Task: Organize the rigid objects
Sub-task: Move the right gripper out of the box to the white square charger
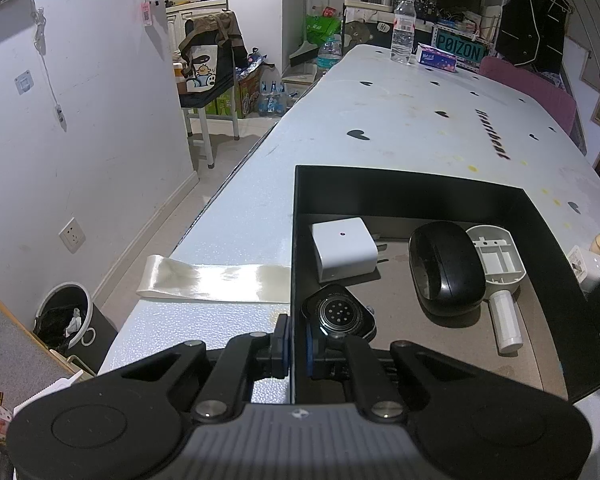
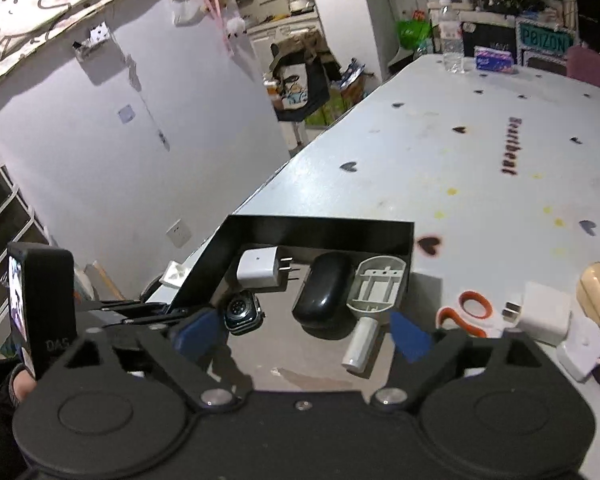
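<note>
A black open box (image 1: 400,188) sits on the white table. My left gripper (image 1: 294,336) is shut on the box's left wall, one finger outside and one inside. Inside the box lie a white charger (image 1: 344,250), a black oval case (image 1: 446,268), a grey-white handled shell (image 1: 496,256) and a smartwatch (image 1: 338,312). My right gripper (image 2: 304,334) hangs open over the near part of the box (image 2: 320,232), with nothing between its blue pads (image 2: 410,336). On the table to the right of the box lie orange scissors (image 2: 470,308), a white charger (image 2: 544,314), a beige case (image 2: 598,292) and a white adapter (image 2: 580,350).
A shiny cream ribbon strip (image 1: 216,284) lies on the table left of the box, close to the table's left edge. A water bottle (image 1: 403,28) and a tissue pack (image 1: 436,56) stand at the far end. A waste bin (image 1: 66,316) is on the floor.
</note>
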### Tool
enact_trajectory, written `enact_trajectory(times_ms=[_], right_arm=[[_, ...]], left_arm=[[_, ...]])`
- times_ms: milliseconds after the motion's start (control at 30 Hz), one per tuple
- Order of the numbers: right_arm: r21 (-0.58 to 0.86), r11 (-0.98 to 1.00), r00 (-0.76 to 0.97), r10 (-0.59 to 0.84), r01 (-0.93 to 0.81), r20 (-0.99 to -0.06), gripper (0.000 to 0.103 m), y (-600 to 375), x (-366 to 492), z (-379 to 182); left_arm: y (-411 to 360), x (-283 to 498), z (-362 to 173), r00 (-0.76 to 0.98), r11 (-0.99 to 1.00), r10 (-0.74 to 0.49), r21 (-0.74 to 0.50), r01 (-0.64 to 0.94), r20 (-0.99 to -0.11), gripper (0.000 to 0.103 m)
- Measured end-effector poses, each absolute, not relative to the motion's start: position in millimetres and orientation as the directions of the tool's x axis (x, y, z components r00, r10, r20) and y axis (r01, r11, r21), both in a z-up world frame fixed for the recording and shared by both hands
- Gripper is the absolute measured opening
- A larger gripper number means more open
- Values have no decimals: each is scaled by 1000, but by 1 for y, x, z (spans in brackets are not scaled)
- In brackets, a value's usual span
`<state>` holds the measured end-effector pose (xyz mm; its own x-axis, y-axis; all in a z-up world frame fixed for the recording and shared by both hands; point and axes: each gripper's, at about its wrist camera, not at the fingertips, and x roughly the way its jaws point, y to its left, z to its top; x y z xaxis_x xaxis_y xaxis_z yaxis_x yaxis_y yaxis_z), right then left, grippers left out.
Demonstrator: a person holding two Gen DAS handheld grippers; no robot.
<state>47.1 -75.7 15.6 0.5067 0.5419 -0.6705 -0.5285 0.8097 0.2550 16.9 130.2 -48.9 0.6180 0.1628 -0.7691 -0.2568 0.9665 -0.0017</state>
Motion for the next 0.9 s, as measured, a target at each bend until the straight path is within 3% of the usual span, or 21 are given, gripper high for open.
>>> enact_trajectory(times_ms=[533, 900], right_arm=[[184, 871, 653, 467, -456, -596, 103, -115, 24, 16], [121, 957, 783, 286, -264, -552, 103, -165, 34, -9]], left_arm=[[131, 17, -49, 618, 966, 162, -3, -257, -769, 7], [131, 17, -49, 618, 966, 163, -2, -257, -769, 7]])
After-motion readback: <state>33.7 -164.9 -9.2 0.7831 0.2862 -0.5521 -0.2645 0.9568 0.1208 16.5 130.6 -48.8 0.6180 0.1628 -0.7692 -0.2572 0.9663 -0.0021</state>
